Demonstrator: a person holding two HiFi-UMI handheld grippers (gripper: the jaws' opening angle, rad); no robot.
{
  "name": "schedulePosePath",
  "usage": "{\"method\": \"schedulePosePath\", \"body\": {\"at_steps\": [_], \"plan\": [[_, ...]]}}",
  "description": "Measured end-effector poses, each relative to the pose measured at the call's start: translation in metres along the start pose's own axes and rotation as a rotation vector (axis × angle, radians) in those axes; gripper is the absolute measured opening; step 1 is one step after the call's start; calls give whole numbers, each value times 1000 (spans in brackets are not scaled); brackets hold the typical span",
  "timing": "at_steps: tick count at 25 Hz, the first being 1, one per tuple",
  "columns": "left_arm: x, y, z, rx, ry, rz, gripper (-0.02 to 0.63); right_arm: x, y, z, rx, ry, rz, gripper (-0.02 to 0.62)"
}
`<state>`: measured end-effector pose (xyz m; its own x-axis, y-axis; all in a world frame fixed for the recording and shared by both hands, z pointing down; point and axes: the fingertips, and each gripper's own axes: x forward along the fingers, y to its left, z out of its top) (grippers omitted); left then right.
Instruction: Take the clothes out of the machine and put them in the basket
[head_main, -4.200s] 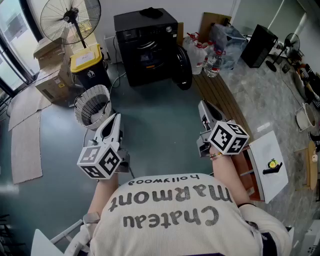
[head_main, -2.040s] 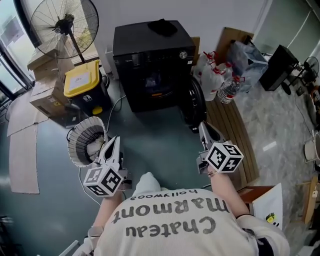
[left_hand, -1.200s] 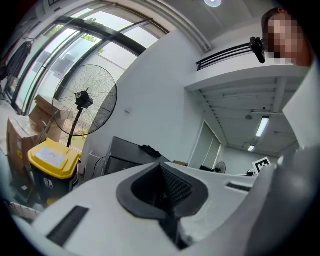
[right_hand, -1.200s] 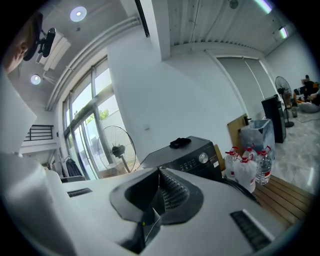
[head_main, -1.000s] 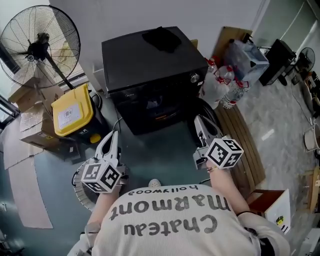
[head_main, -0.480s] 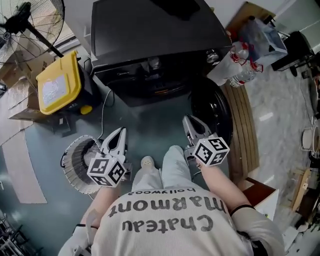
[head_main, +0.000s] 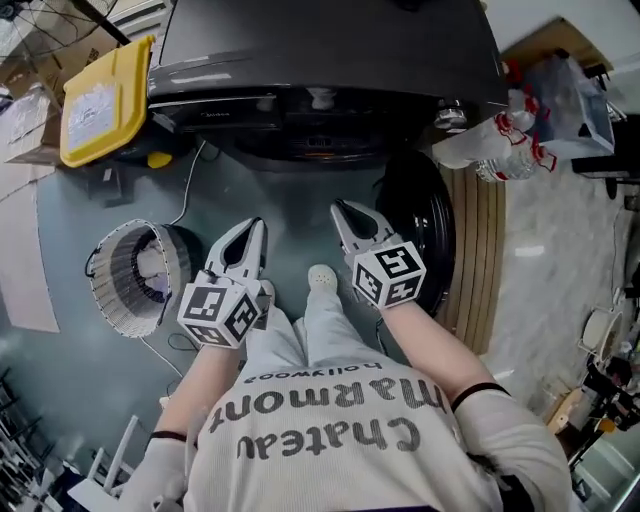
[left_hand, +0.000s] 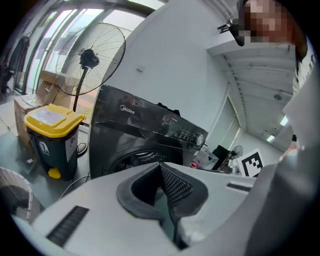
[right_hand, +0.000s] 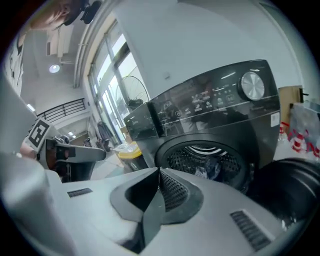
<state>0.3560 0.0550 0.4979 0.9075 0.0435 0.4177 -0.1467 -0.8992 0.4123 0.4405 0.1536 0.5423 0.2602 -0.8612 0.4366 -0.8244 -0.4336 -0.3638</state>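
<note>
Head view, steeply downward: a person crouches before a black machine (head_main: 330, 40) whose round door (head_main: 425, 230) stands swung open to the right. The left gripper (head_main: 252, 228) and the right gripper (head_main: 345, 210) are held side by side above the knees, both pointing toward the machine front and well short of it. Left gripper view: the two jaws meet pad to pad with nothing between them (left_hand: 161, 167); the machine's front and a fan (left_hand: 92, 60) lie beyond. Right gripper view: the jaws are likewise closed and empty (right_hand: 159, 172), aimed at the open drum, where clothes (right_hand: 212, 167) lie bunched at the bottom of the perforated drum. The basket (head_main: 105, 280), white and ribbed, stands on the floor to the left of the left gripper, apart from the machine; something pale lies in it, not identifiable. A yellow-lidded bin (head_main: 100, 85) stands left of the machine, and bottles (head_main: 490, 150) lie to its right.
</note>
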Motion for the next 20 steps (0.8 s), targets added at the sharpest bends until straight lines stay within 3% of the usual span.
{"method": "schedulePosePath", "body": {"at_steps": [3, 7, 20], "plan": [[11, -5, -6, -14, -11, 30, 7, 19, -8, 8, -86, -13, 43, 32], [35, 0, -20, -21, 8, 33, 8, 44, -26, 6, -165, -31, 33, 32], [101, 58, -87, 49, -48, -17, 8, 138, -75, -89, -230, -13, -43, 35]]}}
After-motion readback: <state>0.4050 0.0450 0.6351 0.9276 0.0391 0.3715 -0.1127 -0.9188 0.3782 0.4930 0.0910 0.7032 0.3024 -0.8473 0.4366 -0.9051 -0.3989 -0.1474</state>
